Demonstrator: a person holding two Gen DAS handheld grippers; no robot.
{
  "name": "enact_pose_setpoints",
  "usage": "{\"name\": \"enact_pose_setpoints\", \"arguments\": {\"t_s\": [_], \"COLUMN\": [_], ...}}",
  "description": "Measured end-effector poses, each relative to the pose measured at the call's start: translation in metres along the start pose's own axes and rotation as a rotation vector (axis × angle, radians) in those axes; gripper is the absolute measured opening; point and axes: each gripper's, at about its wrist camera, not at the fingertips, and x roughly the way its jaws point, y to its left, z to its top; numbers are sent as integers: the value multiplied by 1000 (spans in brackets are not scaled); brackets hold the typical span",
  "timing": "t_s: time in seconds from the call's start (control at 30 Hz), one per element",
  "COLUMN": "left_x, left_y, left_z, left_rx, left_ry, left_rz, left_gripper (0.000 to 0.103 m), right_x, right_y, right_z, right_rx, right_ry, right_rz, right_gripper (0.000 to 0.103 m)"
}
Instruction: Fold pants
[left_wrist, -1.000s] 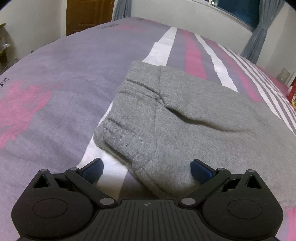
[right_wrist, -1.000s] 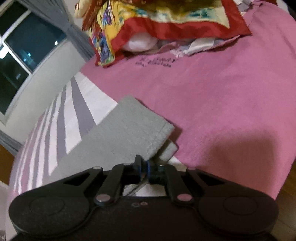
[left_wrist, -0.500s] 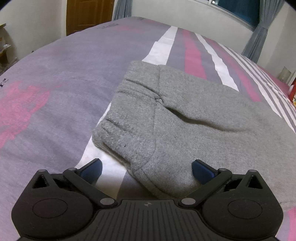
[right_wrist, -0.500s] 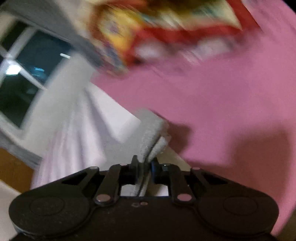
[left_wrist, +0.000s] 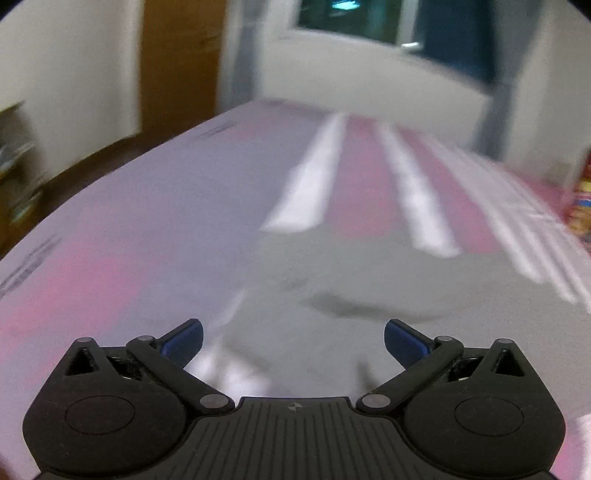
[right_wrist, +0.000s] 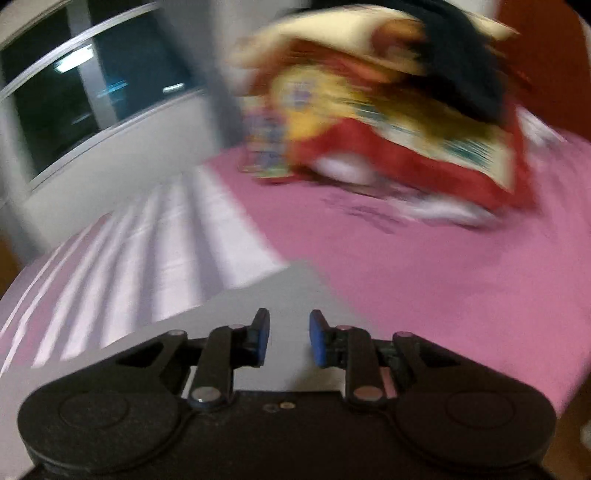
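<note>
Grey sweatpants (left_wrist: 343, 288) lie flat on the bed; both views are blurred by motion. My left gripper (left_wrist: 293, 339) is open wide and empty, just above the near edge of the pants. In the right wrist view a corner of the grey pants (right_wrist: 284, 291) lies on the bed under my right gripper (right_wrist: 289, 341), which is partly open with nothing between its blue pads.
The bed has a purple, pink and white striped sheet (left_wrist: 147, 221). A red and yellow patterned blanket and pillows (right_wrist: 388, 122) are piled at the head of the bed. A wooden door (left_wrist: 177, 62) and a dark window (left_wrist: 369, 22) stand beyond the bed.
My right gripper has opened and let go of the pant cuffs, which now lie flat. Both grippers have risen and tilted up, blurring the views.
</note>
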Motion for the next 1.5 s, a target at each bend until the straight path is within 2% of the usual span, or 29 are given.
{"name": "enact_pose_setpoints", "arguments": {"t_s": [0.07, 0.1, 0.2, 0.3, 0.33, 0.37, 0.4, 0.43, 0.47, 0.53, 0.6, 0.67, 0.73, 0.77, 0.83, 0.87, 0.9, 0.97, 1.03, 1.1, 1.17, 1.23, 1.33, 1.5], "left_x": [20, 32, 64, 101, 119, 140, 152, 153, 151, 135, 127, 136, 162, 174, 185, 185, 183, 169, 150, 139, 125, 116, 111, 101], "left_y": [-47, -70, -130, -166, -173, -175, -171, -167, -165, -153, -136, -123, -112, -111, -113, -112, -112, -115, -118, -122, -114, -106, -97, -87], "left_z": [16, 21, 30, 29, 25, 17, 11, 11, 16, 26, 37, 45, 46, 42, 34, 34, 35, 31, 23, 16, 12, 9, 6, -11], "left_rx": [72, 102, 144, 186, 212, 223, 211, 194, 193, 180, 169, 158, 153, 150, 172, 171, 176, 196, 256, 289, 275, 266, 245, 195], "left_ry": [1, 4, -22, 22, 78, 167, 196, 189, 200, 138, 84, 83, 145, 177, 170, 172, 170, 166, 148, 144, 140, 144, 151, 149], "left_rz": [-109, -156, -251, -273, -245, -210, -215, -225, -236, -241, -223, -182, -122, -116, -129, -125, -121, -104, -103, -93, -100, -101, -100, -85], "left_gripper": [103, 103, 103, 103, 103, 103, 103, 103, 103, 103, 103, 103, 103, 103, 103, 103, 103, 103, 103, 103, 103, 103, 103, 103], "right_x": [24, 34, 65, 86, 91, 103, 119, 138, 148, 144, 130, 129, 136, 146, 169, 187, 196, 193, 179, 162, 161, 159, 153, 127], "right_y": [53, 81, 171, 242, 259, 272, 280, 288, 291, 302, 308, 320, 341, 356, 380, 390, 395, 400, 393, 367, 335, 285, 193, 48], "right_z": [0, -3, -16, -33, -40, -46, -53, -64, -69, -62, -56, -49, -46, -48, -54, -64, -70, -75, -70, -62, -57, -45, -21, 19], "right_rx": [-89, -135, -249, -361, -395, -419, -441, -468, -480, -513, -526, -512, -495, -487, -480, -489, -499, -549, -547, -497, -492, -449, -315, -87], "right_ry": [88, 117, 191, 223, 232, 254, 304, 388, 422, 407, 330, 294, 265, 281, 340, 405, 422, 390, 368, 358, 381, 382, 370, 281], "right_rz": [116, 171, 330, 464, 485, 498, 479, 409, 385, 367, 409, 462, 505, 518, 528, 514, 490, 482, 501, 575, 542, 523, 432, 179], "right_gripper": [26, 30, 30, 28, 28, 29, 30, 31, 31, 31, 33, 33, 33, 35, 41, 51, 55, 59, 58, 58, 57, 57, 52, 52]}}
